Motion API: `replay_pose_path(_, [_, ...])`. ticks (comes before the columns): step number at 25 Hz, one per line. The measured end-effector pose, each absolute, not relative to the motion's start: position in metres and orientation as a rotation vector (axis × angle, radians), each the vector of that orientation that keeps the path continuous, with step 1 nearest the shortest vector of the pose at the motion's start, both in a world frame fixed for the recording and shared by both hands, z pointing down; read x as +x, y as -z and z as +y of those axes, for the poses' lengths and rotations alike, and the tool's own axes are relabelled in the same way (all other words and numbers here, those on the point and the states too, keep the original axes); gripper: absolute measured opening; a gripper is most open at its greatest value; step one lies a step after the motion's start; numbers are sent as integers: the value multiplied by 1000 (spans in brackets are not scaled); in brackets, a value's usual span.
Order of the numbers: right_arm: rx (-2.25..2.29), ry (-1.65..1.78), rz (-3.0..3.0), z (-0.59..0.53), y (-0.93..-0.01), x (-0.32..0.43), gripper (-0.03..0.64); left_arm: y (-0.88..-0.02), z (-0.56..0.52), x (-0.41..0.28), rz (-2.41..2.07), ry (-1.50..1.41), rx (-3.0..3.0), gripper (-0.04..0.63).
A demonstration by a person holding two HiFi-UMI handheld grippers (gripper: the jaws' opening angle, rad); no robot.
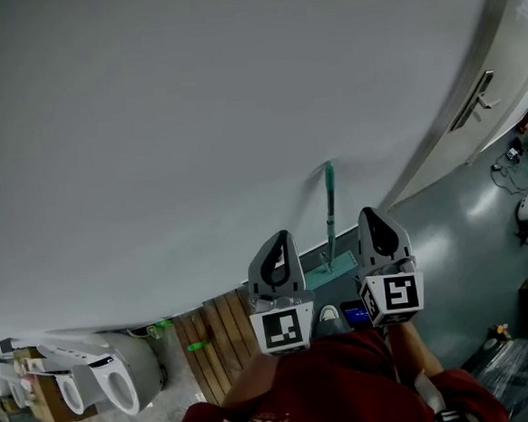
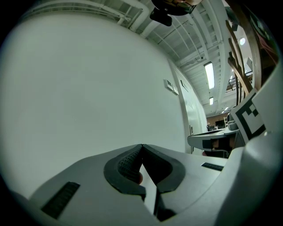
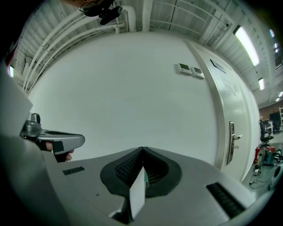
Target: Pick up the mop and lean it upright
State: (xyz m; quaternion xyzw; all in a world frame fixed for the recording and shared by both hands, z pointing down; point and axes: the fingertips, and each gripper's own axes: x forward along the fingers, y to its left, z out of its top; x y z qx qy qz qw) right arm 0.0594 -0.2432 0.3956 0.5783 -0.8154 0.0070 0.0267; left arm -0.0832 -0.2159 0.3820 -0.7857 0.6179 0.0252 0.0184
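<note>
Mop (image 1: 330,211) shows in head view only: teal handle leaning upright on white wall (image 1: 193,120), flat head on grey floor (image 1: 457,236) at the wall's foot. It stands between and beyond the two grippers, touched by neither.

Left gripper (image 1: 282,238) and right gripper (image 1: 369,214) side by side, both pointing level at the wall.

Left gripper view: jaws pressed together, tips meeting, nothing between them. No mop in frame. Right gripper's marker cube (image 2: 250,117) at right edge, ceiling lights (image 2: 208,75) above.

Right gripper view: jaws likewise clenched and empty. Left gripper off to the left. Door (image 3: 221,101) with lever handle at right, two small wall panels (image 3: 190,69) high up.

Head view alone gives wooden boards (image 1: 221,341) on the floor by the wall and white toilets (image 1: 100,382) at lower left.
</note>
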Motion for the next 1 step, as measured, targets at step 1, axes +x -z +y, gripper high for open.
replay_pose_path(1, [1787,-19,-2515,-243,-396,60,18,-382,-216,-83,1915,-75,-2439,14])
